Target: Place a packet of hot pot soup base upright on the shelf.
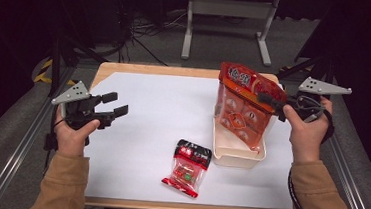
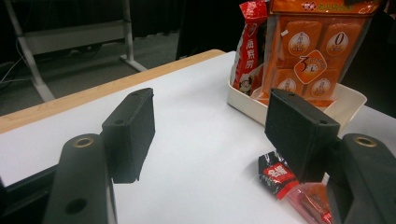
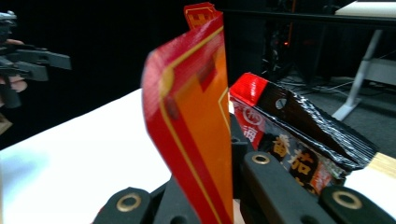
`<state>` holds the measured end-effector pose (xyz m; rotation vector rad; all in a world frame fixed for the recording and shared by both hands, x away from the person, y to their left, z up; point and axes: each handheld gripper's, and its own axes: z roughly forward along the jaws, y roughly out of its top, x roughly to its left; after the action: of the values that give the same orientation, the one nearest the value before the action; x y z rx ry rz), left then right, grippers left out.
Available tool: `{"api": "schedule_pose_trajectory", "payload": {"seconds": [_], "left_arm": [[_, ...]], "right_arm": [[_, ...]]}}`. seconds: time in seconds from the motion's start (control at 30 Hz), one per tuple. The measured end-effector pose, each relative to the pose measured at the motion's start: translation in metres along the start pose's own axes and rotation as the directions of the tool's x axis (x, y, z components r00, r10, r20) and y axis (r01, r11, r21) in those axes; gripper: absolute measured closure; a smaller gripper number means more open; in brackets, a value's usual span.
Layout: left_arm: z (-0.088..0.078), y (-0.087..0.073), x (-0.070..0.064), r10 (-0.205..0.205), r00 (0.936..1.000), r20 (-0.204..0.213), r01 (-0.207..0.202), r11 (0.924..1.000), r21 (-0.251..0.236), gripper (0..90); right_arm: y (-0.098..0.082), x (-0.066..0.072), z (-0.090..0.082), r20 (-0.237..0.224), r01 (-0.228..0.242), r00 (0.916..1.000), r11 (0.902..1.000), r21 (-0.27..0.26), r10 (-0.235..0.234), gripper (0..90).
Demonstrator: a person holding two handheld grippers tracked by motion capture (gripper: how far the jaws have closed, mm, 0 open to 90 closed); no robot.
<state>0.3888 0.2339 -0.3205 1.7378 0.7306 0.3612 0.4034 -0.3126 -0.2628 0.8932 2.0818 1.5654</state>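
A person sits at a white worktop (image 1: 143,111), holding a hand-held gripper in each hand. The right hand-held gripper (image 1: 269,99) has its jaws pressed together on the upper edge of a large orange snack bag (image 1: 240,111), pinching the sealed top. The bag hangs upright from that grip, its bottom inside a cream tray (image 1: 235,151) at the right side of the worktop. In the right gripper view, the bag's red-and-orange edge (image 3: 196,126) rises from between the jaws, with a second packet, black and red (image 3: 299,135), standing in the tray just behind it.

The left hand-held gripper (image 1: 115,104) hangs over the left side of the worktop with its jaws spread and nothing between them, well apart from everything else. A small red and black packet (image 1: 188,167) lies flat on the worktop near the front edge, just beside the tray.

The step in hand looks like setting the orange bag into the tray. To do it well, lower it straight and slowly — keeping the pinch firm until the bottom rests on the tray floor — and lean it against the packet behind so it does not flop over the rim when let go.
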Motion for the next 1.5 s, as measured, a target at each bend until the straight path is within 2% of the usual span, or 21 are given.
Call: {"api": "schedule_pose_trajectory", "payload": {"seconds": [0.3,0.37,0.43,0.57,0.8,1.23,1.4,1.5], "left_arm": [[0.002,-0.001,-0.002,-0.006,1.0,0.003,0.006,1.0,0.001,33.7],[0.003,0.0,-0.001,0.003,1.0,0.002,-0.003,1.0,0.003,33.7],[0.004,-0.001,-0.002,-0.006,1.0,0.007,0.006,1.0,0.005,33.6],[0.003,0.0,-0.001,0.002,1.0,0.003,-0.002,1.0,0.001,33.6],[0.003,-0.001,-0.002,-0.006,1.0,0.005,0.006,1.0,0.001,33.4],[0.009,0.0,-0.003,0.009,0.9998,0.015,-0.009,0.9999,0.014,32.7],[0.013,0.0,-0.003,0.014,0.9997,0.02,-0.014,0.9998,0.017,32.7],[0.018,-0.001,-0.004,0.015,0.9993,0.034,-0.015,0.9998,0.011,32.6]], "right_arm": [[-0.01,-0.004,-0.001,-0.001,-0.031,0.9995,0.9994,-0.014,0.031,90.0],[-0.012,-0.005,-0.001,-0.004,-0.038,0.9993,0.9992,-0.014,0.038,90.0],[-0.014,-0.006,0.0,-0.005,-0.037,0.9993,0.9992,-0.015,0.037,90.0],[-0.021,-0.007,0.004,-0.01,-0.041,0.9991,0.9991,-0.002,0.041,90.0],[-0.037,-0.01,0.018,-0.024,-0.056,0.9981,0.9981,0.023,0.057,90.0],[-0.046,-0.009,0.019,-0.037,-0.061,0.9974,0.9975,0.036,0.062,90.0],[-0.052,-0.009,0.014,-0.01,-0.062,0.998,0.9975,0.034,0.062,90.0],[-0.058,-0.012,0.011,-0.016,-0.09,0.9958,0.9957,0.02,0.09,90.0]]}}
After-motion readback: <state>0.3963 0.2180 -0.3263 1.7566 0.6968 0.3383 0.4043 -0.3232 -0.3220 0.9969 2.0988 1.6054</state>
